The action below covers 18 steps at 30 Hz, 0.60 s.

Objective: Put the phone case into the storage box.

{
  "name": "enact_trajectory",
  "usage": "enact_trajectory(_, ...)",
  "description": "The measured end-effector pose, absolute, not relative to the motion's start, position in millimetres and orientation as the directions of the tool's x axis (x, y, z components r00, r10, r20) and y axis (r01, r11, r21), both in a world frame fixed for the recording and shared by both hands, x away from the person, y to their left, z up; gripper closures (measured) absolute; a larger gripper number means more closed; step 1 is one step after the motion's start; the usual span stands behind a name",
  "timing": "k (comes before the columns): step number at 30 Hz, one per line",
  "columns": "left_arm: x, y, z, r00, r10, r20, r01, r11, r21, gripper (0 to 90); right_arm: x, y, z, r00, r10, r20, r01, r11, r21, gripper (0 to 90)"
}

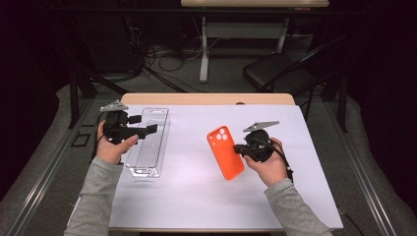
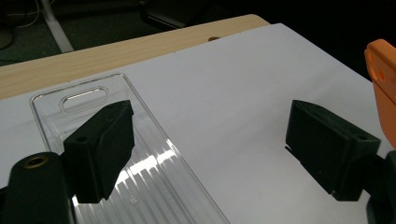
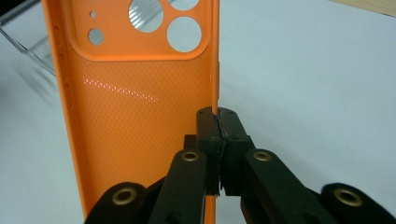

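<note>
Now, step in hand: the right gripper [image 1: 240,148] has an orange phone case [image 1: 225,153] pinched by one long side wall and holds it near the middle of the table, tilted, camera holes toward the far edge; whether its lower end touches the white table cover [image 1: 196,196] I cannot tell.
Right tool: jaws closed tight on the case's thin wall, seen clearly in the right gripper view [image 3: 218,126], the case [image 3: 135,116] open side toward the camera.
Left tool: the left gripper [image 1: 147,131] hangs with jaws wide and nothing between them, over the clear plastic tray [image 1: 157,115] that lies along the table's left edge.
Tray: empty, ribbed floor, a hang slot at its far end [image 2: 84,95].
Likely next move: I'd judge the case goes into the tray, so it must be carried toward the left edge and lined up lengthwise.
Needs: the free gripper probably has to steady the tray.
</note>
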State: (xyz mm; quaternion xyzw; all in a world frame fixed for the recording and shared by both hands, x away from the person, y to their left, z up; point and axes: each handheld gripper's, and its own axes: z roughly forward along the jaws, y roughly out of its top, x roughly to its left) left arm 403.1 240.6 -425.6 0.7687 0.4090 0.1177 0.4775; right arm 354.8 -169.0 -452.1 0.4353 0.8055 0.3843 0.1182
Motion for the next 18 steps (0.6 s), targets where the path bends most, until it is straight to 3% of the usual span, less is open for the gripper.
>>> enact_trajectory(12,399,230,-424,0.657,0.725,-0.208,0.507,-0.222,0.833,15.8,355,-161,-456,-0.581,0.791,0.192,0.584,0.241,0.775,88.9)
enact_trajectory(18,397,222,-425,0.668,0.715,-0.206,0.504,-0.232,0.832,15.9,351,-157,-458,-0.580,0.798,0.162,0.540,0.228,0.810,88.9)
